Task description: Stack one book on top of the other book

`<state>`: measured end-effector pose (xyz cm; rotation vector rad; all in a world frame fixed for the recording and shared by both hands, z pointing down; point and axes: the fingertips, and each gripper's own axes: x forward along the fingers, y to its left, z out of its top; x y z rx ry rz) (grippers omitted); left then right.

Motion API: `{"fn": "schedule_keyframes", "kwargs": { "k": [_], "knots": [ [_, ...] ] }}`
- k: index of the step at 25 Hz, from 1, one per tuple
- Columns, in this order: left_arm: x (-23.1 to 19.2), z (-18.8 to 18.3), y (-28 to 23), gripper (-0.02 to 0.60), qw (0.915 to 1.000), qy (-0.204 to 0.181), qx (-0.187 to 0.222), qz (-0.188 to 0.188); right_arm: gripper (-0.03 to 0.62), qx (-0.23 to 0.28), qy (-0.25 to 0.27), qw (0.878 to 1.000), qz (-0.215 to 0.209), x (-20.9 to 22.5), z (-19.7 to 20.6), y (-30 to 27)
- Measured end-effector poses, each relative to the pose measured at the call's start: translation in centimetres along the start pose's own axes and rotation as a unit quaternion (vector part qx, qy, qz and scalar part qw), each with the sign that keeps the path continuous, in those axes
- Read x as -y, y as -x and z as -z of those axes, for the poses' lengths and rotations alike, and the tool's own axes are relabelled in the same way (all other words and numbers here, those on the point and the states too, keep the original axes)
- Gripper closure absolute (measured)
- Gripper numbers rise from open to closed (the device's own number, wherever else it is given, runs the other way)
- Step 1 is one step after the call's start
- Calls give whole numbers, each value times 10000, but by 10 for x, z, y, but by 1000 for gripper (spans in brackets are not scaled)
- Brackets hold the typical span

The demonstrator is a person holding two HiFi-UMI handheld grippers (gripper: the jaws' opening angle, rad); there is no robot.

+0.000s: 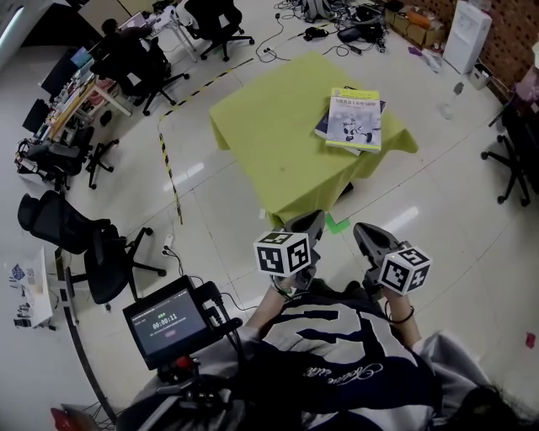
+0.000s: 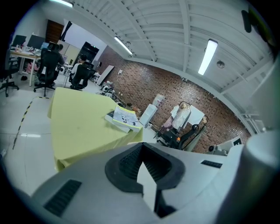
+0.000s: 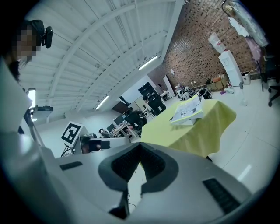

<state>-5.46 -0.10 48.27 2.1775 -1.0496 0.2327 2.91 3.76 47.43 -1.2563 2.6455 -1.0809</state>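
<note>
Two books lie stacked on the yellow-green table [image 1: 269,139] near its far right corner: a book with a white and yellow cover [image 1: 354,121] rests on a dark blue book [image 1: 323,126] that pokes out on the left. The stack also shows in the left gripper view as the top book [image 2: 125,117] and in the right gripper view as the top book [image 3: 188,110]. My left gripper [image 1: 310,226] and right gripper [image 1: 364,232] are both shut and empty, held close to my body, well short of the table. The shut tips appear as the left gripper [image 2: 142,146] and the right gripper [image 3: 140,146].
Black office chairs [image 1: 93,244] stand at the left and a chair [image 1: 514,156] at the right. A handheld screen [image 1: 167,321] sits by my left side. Desks with seated people [image 1: 126,50] fill the back left, cables and boxes [image 1: 370,21] the back. Yellow-black tape [image 1: 170,172] marks the floor.
</note>
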Motion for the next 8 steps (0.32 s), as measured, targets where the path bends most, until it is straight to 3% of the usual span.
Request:
{"fn": "schedule_keyframes", "kwargs": {
  "k": [8],
  "knots": [
    [-1, 10, 2, 578, 10000, -15, -63, 18, 599, 25, 40, 10000, 33, -5, 3, 9]
  ]
}}
